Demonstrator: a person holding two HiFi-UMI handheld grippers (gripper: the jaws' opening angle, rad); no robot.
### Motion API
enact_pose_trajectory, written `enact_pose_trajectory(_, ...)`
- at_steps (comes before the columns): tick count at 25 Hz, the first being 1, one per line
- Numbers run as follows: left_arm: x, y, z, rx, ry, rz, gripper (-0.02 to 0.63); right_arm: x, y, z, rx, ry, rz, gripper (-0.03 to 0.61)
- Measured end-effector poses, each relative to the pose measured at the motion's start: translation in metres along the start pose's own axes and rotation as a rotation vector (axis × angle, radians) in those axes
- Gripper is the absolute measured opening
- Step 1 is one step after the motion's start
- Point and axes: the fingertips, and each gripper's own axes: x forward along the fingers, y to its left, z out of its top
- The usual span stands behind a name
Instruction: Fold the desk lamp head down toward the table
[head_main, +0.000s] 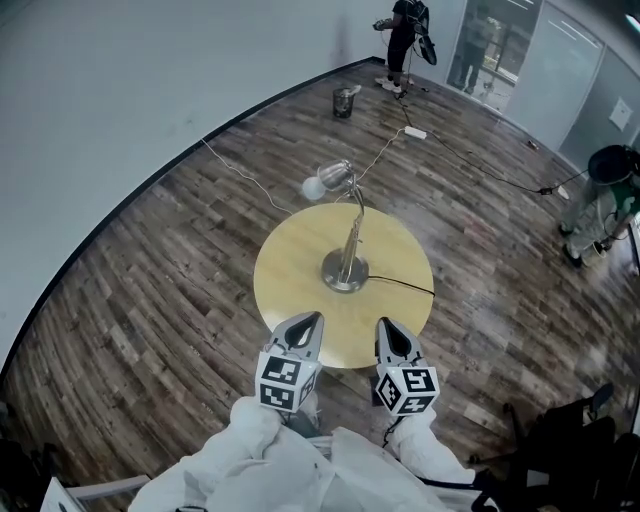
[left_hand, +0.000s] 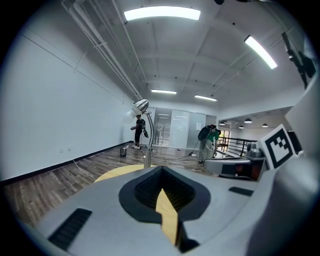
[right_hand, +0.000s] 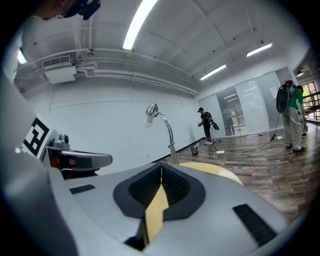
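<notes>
A silver desk lamp stands on the round yellow table (head_main: 290, 270), its base (head_main: 345, 272) near the middle. Its curved neck rises to the head (head_main: 335, 177), whose white bulb points left, high above the table. My left gripper (head_main: 306, 322) and right gripper (head_main: 392, 332) hover side by side over the table's near edge, both shut and empty, well short of the lamp. The left gripper view shows the lamp head (left_hand: 141, 105) far ahead beyond the closed left gripper (left_hand: 161, 171). In the right gripper view the lamp head (right_hand: 151, 110) stands above the shut right gripper (right_hand: 161, 167).
The lamp's black cord (head_main: 405, 285) runs off the table's right side. On the wooden floor behind lie a white cable, a power strip (head_main: 415, 132) and a small bin (head_main: 344, 101). One person stands at the far back (head_main: 405, 35), another at the right (head_main: 600, 200).
</notes>
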Motion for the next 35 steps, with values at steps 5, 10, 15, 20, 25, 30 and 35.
enact_pose_trajectory(5,0.036,0.03,0.013,0.013,0.009,-0.011,-0.002,0.049,-0.009,0.012,0.006,-0.01,-0.001,0.012)
enact_pose_trajectory(10,0.07,0.054,0.026,0.038,0.012,-0.025,-0.002,0.092,-0.018,0.017,0.018,-0.01,-0.002,0.012)
enact_pose_trajectory(15,0.099,0.069,0.033,0.03,0.022,-0.024,-0.002,0.115,-0.034,0.011,0.021,0.019,-0.019,0.012)
enact_pose_trajectory(20,0.114,0.077,0.035,0.005,0.042,-0.003,-0.002,0.137,-0.047,-0.007,-0.067,0.081,-0.017,0.012)
enact_pose_trajectory(25,0.128,0.075,0.03,0.003,0.055,0.009,-0.002,0.167,-0.06,-0.04,-0.113,0.116,0.055,0.012)
enact_pose_trajectory(30,0.14,0.064,0.034,0.039,0.046,-0.034,-0.002,0.211,-0.078,-0.093,-0.152,0.231,0.103,0.012)
enact_pose_trajectory(35,0.149,0.057,0.05,0.111,0.037,-0.093,-0.002,0.244,-0.088,-0.135,-0.1,0.338,0.107,0.012)
